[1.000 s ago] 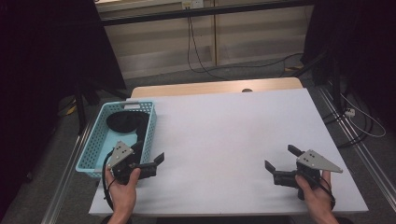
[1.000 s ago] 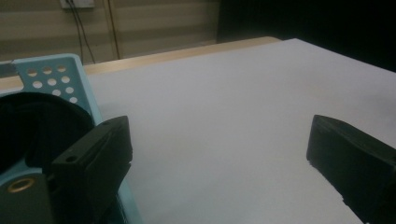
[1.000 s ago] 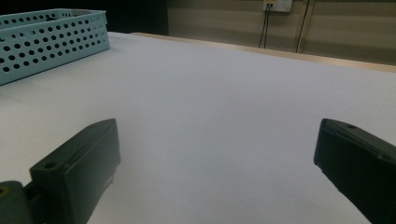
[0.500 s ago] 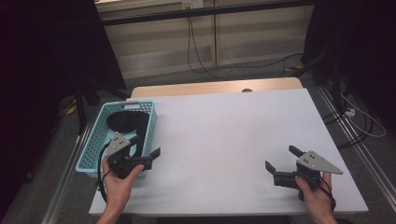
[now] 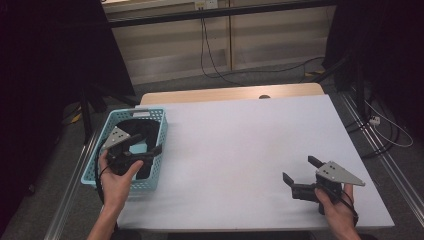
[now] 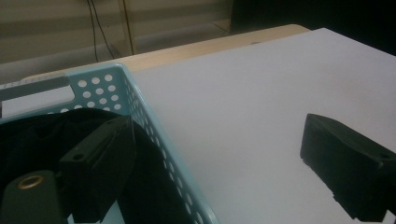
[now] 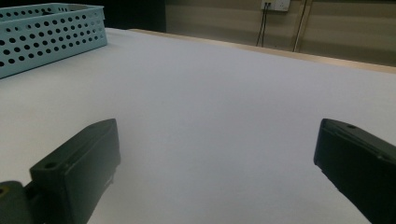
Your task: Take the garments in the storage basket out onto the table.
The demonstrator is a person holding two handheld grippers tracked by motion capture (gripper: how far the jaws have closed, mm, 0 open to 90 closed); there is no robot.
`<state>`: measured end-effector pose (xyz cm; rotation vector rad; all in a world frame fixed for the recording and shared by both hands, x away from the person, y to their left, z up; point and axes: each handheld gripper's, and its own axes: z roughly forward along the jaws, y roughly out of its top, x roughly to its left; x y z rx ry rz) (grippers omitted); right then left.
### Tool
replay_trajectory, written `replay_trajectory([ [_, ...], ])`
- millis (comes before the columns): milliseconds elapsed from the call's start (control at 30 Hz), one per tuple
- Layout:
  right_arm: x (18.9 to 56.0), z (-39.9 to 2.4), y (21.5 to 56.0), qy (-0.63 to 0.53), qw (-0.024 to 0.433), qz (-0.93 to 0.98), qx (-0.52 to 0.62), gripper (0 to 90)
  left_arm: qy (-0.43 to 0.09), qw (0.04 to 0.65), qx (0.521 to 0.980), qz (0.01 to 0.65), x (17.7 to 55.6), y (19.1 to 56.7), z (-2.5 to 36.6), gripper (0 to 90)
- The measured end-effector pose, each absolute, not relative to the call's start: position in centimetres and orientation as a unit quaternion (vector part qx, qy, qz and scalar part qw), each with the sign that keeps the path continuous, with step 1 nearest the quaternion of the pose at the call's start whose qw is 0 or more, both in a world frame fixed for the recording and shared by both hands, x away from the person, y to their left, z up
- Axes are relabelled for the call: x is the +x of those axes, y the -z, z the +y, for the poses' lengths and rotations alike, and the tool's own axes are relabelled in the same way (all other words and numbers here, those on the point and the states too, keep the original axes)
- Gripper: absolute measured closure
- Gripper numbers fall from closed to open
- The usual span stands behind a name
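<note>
A light blue perforated basket (image 5: 137,113) stands at the table's left edge with a black cloth-like thing (image 5: 142,127) inside it. My left gripper (image 5: 149,142) hangs over the basket's right wall. In the left gripper view one jaw is above the black thing (image 6: 42,135) and the other above the white table, with the basket wall (image 6: 93,86) below the gap. Its jaws have just closed a little and stay open, with nothing gripped. My right gripper (image 5: 298,168) rests open near the front right corner, nothing between its jaws (image 7: 217,126).
The white table top (image 5: 240,145) stretches between the two grippers, with a wooden strip (image 5: 230,94) along its far edge. Cables (image 5: 210,55) run over the floor behind the table. The basket (image 7: 46,32) lies far left in the right gripper view.
My left gripper has moved away from the person and up, from the table beside the basket's near corner to above the basket's right wall. The right gripper has not moved.
</note>
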<state>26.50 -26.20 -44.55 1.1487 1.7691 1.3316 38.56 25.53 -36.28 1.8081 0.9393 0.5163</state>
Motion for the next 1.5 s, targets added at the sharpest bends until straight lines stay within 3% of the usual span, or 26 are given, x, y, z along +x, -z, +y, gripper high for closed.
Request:
replay_trajectory([
  [400, 26.7, -26.1, 44.6, -0.506, 0.316, 0.675, 0.434, 0.5, -0.21, 0.482, 0.744, 0.413, 41.4, 35.6, 26.5, 12.5],
  [767, 26.8, -26.0, 44.6, -0.506, 0.315, 0.677, 0.433, 0.5, -0.25, 0.455, 0.751, 0.409, 43.6, 35.3, 26.8, 10.4],
  [1500, 27.4, -25.6, 44.7, -0.503, 0.309, 0.684, 0.429, 0.6, -0.198, 0.394, 0.753, 0.489, 50.3, 36.7, 28.0, 5.7],
])
